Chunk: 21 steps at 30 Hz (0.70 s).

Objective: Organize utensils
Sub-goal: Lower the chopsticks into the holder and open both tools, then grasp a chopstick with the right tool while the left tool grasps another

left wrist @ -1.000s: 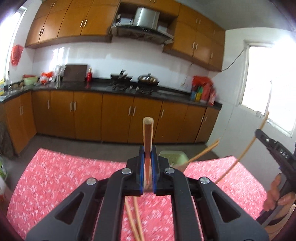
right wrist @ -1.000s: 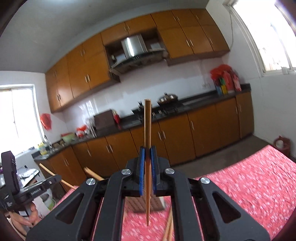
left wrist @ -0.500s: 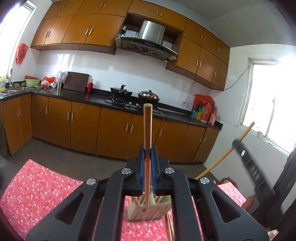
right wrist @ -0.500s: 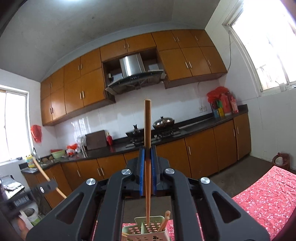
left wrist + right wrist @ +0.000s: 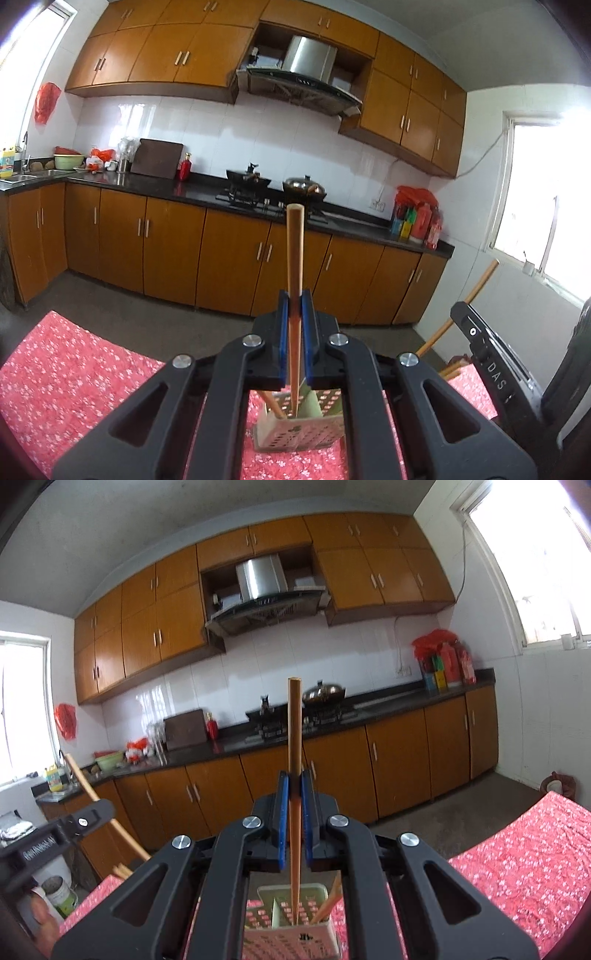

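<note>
Both chopsticks now hang over the holder (image 5: 291, 919); your left gripper (image 5: 294, 314) and right gripper (image 5: 294, 794) each clench one upright, tips aimed inside.

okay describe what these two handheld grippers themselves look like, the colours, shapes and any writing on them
Both match: the left gripper and right gripper are matte black plastic, with angular linkage arms pierced by triangular cutouts and joined by round silver bolts. Each finger carries a thin blue pad on its inner face. From the side, the right gripper's body shows white letters reading DAS. No cables or sleeves are visible.
</note>
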Each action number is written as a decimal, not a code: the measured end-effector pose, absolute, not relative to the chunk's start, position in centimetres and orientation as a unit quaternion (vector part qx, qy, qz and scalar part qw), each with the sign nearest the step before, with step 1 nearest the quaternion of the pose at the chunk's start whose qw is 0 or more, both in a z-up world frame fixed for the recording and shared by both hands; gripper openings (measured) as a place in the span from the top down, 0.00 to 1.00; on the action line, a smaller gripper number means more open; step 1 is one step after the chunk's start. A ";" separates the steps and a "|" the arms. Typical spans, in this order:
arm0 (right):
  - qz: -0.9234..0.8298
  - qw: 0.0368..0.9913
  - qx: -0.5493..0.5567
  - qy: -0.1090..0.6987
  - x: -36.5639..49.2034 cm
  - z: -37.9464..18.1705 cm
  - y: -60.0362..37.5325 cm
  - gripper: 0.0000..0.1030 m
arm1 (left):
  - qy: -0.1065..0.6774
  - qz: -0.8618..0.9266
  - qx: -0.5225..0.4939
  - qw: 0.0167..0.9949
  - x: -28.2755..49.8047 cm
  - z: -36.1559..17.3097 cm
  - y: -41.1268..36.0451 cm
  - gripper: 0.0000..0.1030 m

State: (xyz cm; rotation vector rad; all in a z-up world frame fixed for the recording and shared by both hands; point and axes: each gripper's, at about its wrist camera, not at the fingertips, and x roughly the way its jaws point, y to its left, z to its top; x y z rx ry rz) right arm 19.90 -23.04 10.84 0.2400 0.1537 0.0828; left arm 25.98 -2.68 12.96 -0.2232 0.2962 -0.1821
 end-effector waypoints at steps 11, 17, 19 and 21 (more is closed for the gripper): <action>0.042 0.989 0.117 0.082 17.1 11.3 -24.7 0.62 | 0.161 -0.077 -0.095 0.979 24.9 12.4 -1.5 0.74; 0.032 0.988 0.105 0.111 13.8 10.3 -26.8 0.62 | 0.173 -0.041 -0.088 0.980 21.5 12.1 1.0 0.67; 0.027 0.983 0.104 0.149 13.3 8.6 -27.7 0.62 | 0.180 -0.028 -0.085 0.980 20.0 11.1 2.2 0.65; 0.026 0.975 0.099 0.196 13.3 6.4 -28.2 0.62 | 0.195 -0.014 -0.076 0.978 18.9 9.7 3.1 0.61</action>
